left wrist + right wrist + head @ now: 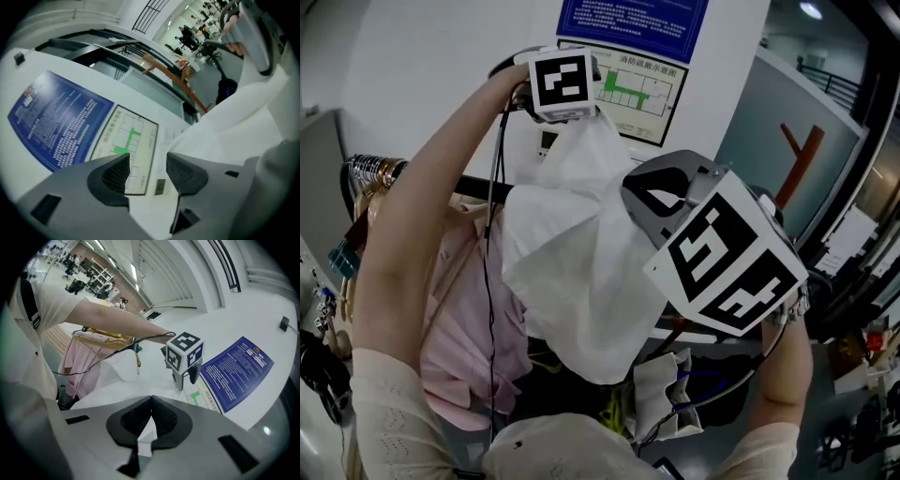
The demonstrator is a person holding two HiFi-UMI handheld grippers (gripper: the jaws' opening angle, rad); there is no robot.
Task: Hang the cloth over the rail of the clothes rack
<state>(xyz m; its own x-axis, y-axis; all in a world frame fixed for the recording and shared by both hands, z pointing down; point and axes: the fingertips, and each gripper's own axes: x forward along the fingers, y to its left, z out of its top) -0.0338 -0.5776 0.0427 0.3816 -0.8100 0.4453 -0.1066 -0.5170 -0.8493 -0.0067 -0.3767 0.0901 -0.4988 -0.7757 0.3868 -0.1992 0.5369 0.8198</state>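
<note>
cloth point(581, 262) hangs white between both tools, in front of the rack's rail point(476, 187). right tool point(150, 409) is clenched on a fold of it; left tool point(147, 169) stands released, the cloth just beside its right jaw.

Dim, cool indoor light, partly from a ceiling lamp point(811, 9) at top right of the head view. Brightest on the white wall point(441, 56) and white cloth point(581, 253). Heavy fisheye bending, dark corners and soft close-up focus in both gripper views.
</note>
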